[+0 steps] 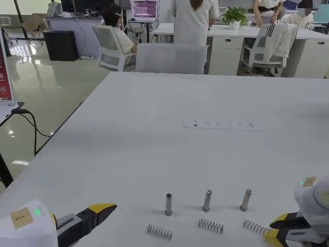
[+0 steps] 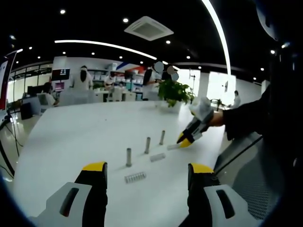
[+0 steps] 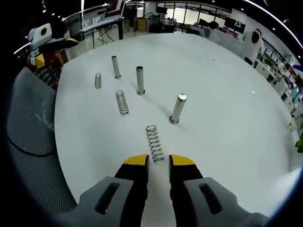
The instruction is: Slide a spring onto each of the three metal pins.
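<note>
Found spring (image 3: 155, 143) lying lengthwise just ahead of right gripper (image 3: 159, 161), narrowly parted and empty; saw its pin (image 3: 177, 109) upright beyond, slightly right. Held left gripper (image 2: 147, 166) wide, empty, farther off.

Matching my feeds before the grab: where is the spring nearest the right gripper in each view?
Head view: spring bottom right, by the right gripper.
Left gripper view: spring right of centre, at that gripper's tips.
Right gripper view: spring just ahead of the jaws.
Shared landmark: the pin behind it.
</note>
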The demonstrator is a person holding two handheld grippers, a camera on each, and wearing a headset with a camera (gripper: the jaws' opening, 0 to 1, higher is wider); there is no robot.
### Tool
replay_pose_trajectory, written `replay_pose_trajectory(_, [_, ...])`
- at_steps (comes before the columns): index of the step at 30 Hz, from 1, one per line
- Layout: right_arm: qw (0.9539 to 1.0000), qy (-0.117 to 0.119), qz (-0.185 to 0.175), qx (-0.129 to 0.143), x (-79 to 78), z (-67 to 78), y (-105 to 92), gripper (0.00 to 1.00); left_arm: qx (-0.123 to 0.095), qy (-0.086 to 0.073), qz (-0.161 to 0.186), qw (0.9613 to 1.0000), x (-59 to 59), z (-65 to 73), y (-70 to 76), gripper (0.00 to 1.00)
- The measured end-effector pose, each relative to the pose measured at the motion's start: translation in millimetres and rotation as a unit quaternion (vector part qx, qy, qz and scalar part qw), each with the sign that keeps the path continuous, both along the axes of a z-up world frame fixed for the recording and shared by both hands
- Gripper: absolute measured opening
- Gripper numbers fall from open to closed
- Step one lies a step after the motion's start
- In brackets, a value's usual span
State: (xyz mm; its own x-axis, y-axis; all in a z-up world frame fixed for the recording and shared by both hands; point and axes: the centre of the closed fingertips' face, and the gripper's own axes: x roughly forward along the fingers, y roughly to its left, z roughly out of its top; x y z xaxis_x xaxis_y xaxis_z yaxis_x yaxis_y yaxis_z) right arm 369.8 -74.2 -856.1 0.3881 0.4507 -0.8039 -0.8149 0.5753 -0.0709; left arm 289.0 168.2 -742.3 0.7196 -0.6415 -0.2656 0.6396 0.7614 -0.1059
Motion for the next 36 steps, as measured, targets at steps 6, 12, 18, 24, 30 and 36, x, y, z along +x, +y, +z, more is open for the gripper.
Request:
replay_pose_trajectory(6, [0.9999,0.004,0.009,-0.006,-1.6,-5.0,1.9,0.13,-0.001,0.002,-0.002,1.0000,-0.7,-0.1,-1.9,0.64])
replay_pose_trajectory(12, [0.9999,0.004,0.015,-0.003,-1.1,-4.8,3.8,0.12,0.006,0.003,-0.007,1.0000,-5.0,1.5,-6.8,0.64])
replay_pose_trajectory(18, [0.9997,0.009,0.022,0.001,-2.4,-5.7,6.6,0.09,0.003,0.001,0.004,1.0000,-11.1,10.7,-5.0,0.63])
replay_pose_trajectory(24, [0.9996,0.013,0.023,0.009,-2.4,-6.3,7.7,0.08,0.008,0.009,0.009,0.9999,-21.9,12.5,-10.8,0.63])
replay_pose_trajectory(30, [0.9992,0.023,0.020,0.025,-8.8,-0.1,7.3,0.07,0.011,0.014,0.004,0.9998,-24.6,17.1,-23.9,0.62])
replay_pose_trajectory(36, [0.9982,0.020,0.042,0.037,-24.2,34.3,5.5,0.07,0.029,0.009,-0.020,0.9993,-22.5,26.8,-41.4,0.58])
